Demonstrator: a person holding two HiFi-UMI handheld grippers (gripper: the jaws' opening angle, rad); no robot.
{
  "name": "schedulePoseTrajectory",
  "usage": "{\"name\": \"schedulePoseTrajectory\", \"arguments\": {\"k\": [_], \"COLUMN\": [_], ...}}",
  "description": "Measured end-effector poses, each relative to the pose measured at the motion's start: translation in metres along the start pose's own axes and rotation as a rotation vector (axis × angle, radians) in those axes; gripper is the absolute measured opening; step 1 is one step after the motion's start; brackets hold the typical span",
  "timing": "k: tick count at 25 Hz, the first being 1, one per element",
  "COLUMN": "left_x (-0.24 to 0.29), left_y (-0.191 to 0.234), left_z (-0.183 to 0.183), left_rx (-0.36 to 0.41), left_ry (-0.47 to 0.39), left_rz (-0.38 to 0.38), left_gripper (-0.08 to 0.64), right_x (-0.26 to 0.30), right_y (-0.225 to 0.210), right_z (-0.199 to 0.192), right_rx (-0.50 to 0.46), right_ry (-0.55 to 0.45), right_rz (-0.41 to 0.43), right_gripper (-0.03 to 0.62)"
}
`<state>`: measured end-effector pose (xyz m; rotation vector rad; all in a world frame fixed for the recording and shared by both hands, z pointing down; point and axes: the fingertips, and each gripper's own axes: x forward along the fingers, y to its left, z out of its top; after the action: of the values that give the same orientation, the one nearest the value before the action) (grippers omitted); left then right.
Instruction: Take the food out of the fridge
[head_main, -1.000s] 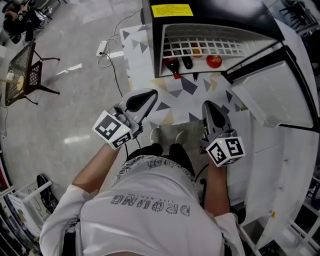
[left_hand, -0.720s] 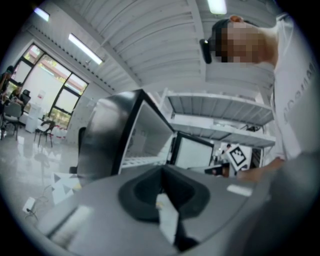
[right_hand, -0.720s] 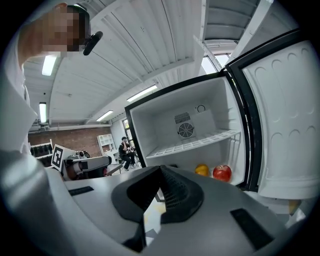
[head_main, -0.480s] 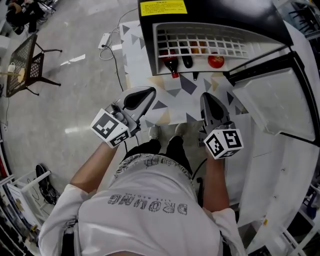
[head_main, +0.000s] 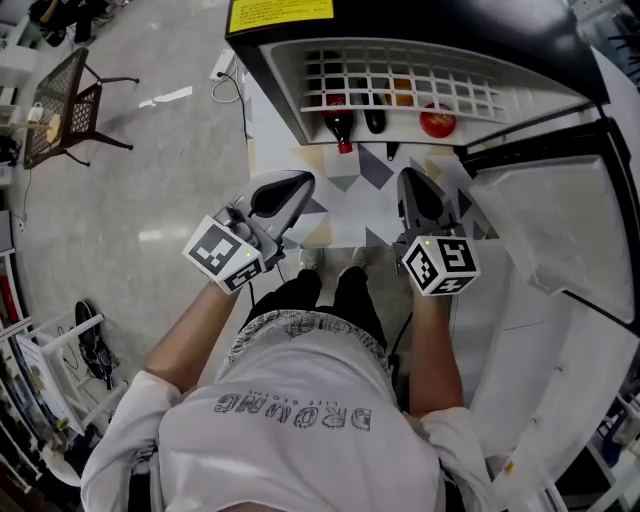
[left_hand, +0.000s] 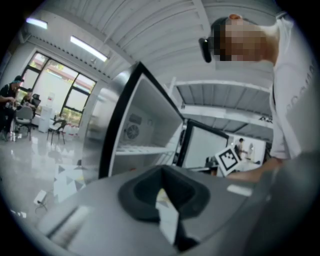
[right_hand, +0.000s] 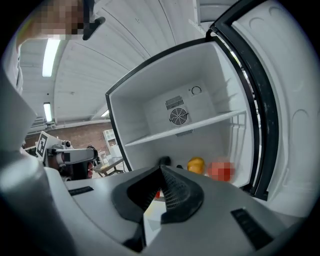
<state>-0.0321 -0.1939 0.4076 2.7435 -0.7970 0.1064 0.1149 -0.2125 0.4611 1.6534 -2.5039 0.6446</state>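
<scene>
The left gripper (head_main: 292, 186) and the right gripper (head_main: 414, 182) were held side by side in front of the person, both short of the open fridge (head_main: 430, 30) and touching nothing. In the right gripper view the jaws were seen pressed together, with nothing between them. The left gripper's jaws appeared likewise pressed together and empty, though its own view was blurred. Below the grippers, a floor mat (head_main: 350, 200) patterned with triangles was laid before the fridge. Beyond it, under the white wire shelf (head_main: 400, 85), the food was seen on the fridge's lowest level. A red-filled bottle (head_main: 340, 128) lay at the left with a dark bottle (head_main: 374, 122) just beside it. A yellow-orange fruit (right_hand: 196, 165) sat further back, and a round red fruit (head_main: 438, 122) at the right. The door (head_main: 545, 215) was swung wide to the right.
</scene>
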Motion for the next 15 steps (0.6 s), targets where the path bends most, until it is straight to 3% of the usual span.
{"name": "schedulePoseTrajectory", "arguments": {"k": [15], "left_x": [0.030], "left_y": [0.006], "left_z": [-0.023], "left_rx": [-0.017], "left_ry": [0.046], "left_rz": [0.086], "left_gripper": [0.008], "right_x": [0.063], "right_y": [-0.035], "right_z": [-0.031], "right_rx": [-0.038], "right_ry": [0.029], "right_rz": [0.045], "right_gripper": [0.003]}}
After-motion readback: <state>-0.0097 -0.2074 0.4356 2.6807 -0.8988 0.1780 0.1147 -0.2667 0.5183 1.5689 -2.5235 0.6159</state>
